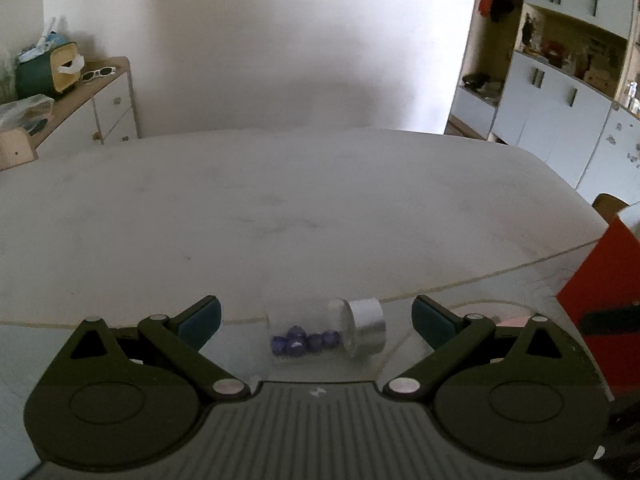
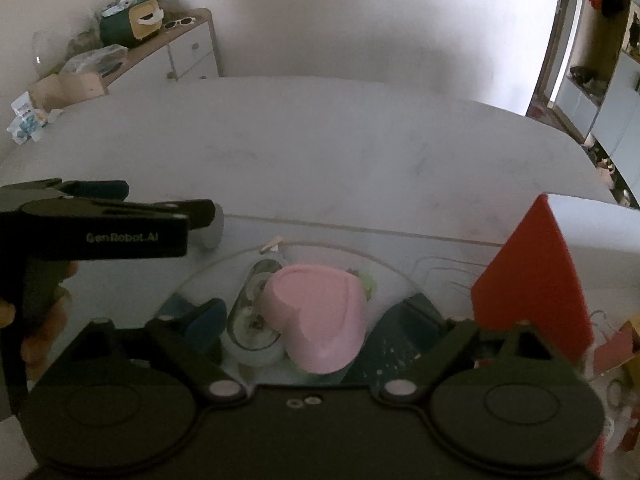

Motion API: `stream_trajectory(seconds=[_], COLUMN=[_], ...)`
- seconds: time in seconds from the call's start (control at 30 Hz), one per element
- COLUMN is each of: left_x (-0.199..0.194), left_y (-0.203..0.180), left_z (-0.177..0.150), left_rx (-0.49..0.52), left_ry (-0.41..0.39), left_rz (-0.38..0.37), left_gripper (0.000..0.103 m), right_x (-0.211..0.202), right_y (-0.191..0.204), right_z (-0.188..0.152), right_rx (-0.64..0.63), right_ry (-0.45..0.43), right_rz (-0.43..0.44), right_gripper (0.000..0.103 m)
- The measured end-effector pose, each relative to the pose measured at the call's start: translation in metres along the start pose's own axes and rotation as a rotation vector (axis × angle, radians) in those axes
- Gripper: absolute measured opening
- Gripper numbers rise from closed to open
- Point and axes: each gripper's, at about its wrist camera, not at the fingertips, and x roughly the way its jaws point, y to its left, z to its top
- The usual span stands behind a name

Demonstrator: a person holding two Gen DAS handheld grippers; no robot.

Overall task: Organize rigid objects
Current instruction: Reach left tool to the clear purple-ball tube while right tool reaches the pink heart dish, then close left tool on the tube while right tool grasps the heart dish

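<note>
In the left wrist view a small clear jar (image 1: 316,334) with a silver lid (image 1: 366,332) lies on its side, with blue beads inside. My left gripper (image 1: 316,320) is open, its fingers on either side of the jar and apart from it. In the right wrist view a pink heart-shaped box (image 2: 320,316) lies in a clear round container (image 2: 200,280) beside a clear jar (image 2: 252,320). My right gripper (image 2: 304,324) is open around the pink box; I cannot tell whether it touches it. The left gripper (image 2: 200,216) shows at the left there.
A red box (image 1: 600,308) stands upright at the right, also in the right wrist view (image 2: 532,280). The white table (image 1: 280,208) stretches ahead. A wooden-topped cabinet (image 1: 108,108) with clutter stands at the far left. White cupboards (image 1: 560,112) are at the far right.
</note>
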Motion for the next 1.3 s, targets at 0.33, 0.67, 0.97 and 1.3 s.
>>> stream_trajectory(seconds=[0.33, 0.67, 0.97, 1.3], left_x=[0.018, 0.024, 0.022, 0.011], left_y=[-0.002, -0.003, -0.004, -0.007], left_z=[-0.003, -0.006, -0.007, -0.009], left_rx=[0.007, 0.001, -0.007, 0.002], left_ry=[0.032, 0.044, 0.041, 0.041], left_rz=[0.014, 0.017, 0.019, 0.01], left_gripper=[0.101, 0.082, 0.072, 0.072], right_x=[0.017, 0.025, 0.025, 0.01], right_y=[-0.001, 0.001, 0.001, -0.001], right_z=[0.005, 0.004, 0.004, 0.001], right_rx=[-0.002, 0.002, 0.012, 0.035], right_ry=[0.023, 0.037, 0.038, 0.014], right_rz=[-0.011, -0.018, -0.029, -0.029], right_gripper=[0.087, 0.074, 0.068, 0.068])
